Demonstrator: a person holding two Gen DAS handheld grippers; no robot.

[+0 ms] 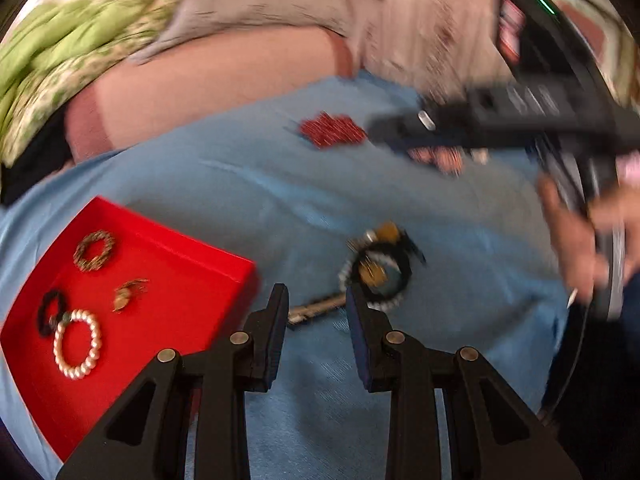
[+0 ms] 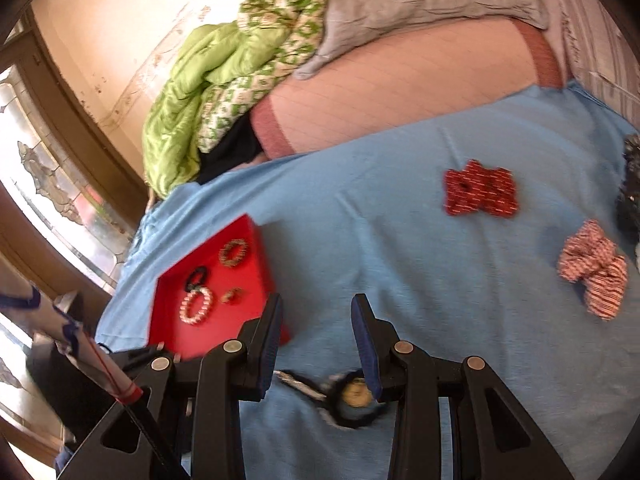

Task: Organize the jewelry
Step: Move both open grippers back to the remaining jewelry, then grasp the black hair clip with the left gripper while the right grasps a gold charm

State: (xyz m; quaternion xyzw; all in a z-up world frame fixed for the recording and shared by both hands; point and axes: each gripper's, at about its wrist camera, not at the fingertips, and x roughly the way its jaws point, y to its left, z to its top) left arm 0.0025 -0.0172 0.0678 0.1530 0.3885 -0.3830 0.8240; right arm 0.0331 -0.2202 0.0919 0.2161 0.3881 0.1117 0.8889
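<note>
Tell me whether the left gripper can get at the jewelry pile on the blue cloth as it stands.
Probably yes. The left gripper is open and empty, and the jewelry pile lies loose on the blue cloth just past its fingertips, with nothing between. The red tray sits off to the side.

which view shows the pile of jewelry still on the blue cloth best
The left wrist view. There the jewelry pile lies in full sight just past the open jaws of the left gripper, though blurred. In the right wrist view the same pile sits low between the jaws of the right gripper, partly hidden by them.
</note>
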